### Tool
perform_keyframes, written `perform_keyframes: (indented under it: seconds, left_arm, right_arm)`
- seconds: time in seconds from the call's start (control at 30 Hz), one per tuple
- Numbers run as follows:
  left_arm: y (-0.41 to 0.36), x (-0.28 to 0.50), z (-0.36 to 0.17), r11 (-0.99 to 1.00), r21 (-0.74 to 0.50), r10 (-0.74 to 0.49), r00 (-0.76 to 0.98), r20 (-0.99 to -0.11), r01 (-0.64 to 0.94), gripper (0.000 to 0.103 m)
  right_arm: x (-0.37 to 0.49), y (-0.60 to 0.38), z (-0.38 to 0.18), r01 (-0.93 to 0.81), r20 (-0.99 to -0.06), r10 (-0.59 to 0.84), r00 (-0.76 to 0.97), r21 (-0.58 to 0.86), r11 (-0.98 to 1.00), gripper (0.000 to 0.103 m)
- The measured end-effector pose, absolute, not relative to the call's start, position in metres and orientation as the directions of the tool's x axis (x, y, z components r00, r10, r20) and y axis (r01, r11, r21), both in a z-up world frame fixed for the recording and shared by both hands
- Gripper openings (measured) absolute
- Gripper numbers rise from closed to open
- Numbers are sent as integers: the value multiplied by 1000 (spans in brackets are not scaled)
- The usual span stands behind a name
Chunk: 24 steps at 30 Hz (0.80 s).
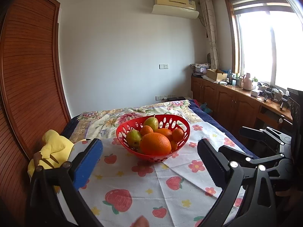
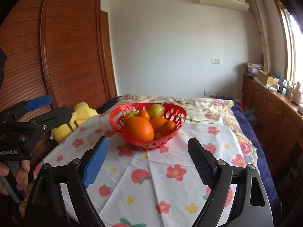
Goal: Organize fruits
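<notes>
Both tongs are hanging wide apart, gripping nothing: the left gripper [image 1: 149, 158] and the right gripper [image 2: 148, 159] are hovering above the white cloth printed with strawberries and flowers [image 2: 151, 172], each aimed at the basket and well short of it.

Risks, as I judge them: the red perforated plastic bowl-shaped basket [image 1: 121, 132] is sitting on cloth over a soft bed, so a push on the rim is likely tipping or sliding it. The fruit is heaped, so pulling the big one is probably letting the small ones roll and spill over the rim. Round skins may be slipping out of flat pads if the grip is off-centre. The two grippers are crowding the same approach and could be bumping each other.

Contents: a large round orange [image 1: 155, 143] is lying at the front, a second orange [image 2: 157, 123] behind it, several small tangerines [image 1: 178, 134] tucked around, and two green-red pears [image 1: 151, 123] at the back and left. All visible fruit is sitting inside the basket; none on the cloth. A yellow plush toy [image 2: 75, 121] is lying left of the basket, apart from it.
</notes>
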<state>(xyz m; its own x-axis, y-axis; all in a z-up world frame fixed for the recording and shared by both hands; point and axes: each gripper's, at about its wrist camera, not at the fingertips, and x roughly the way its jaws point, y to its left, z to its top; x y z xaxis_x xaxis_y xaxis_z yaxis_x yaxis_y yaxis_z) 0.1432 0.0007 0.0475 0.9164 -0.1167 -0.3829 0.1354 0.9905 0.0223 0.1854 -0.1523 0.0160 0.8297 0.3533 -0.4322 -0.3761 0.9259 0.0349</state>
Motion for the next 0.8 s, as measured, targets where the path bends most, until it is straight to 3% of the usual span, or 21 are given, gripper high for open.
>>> perform_keyframes:
  seconds: [0.8]
  left_arm:
    - [9, 74, 27, 997, -8, -74, 913, -402, 77, 101]
  right_arm:
    - [122, -162, 20, -289, -364, 278, 889, 26, 957, 93]
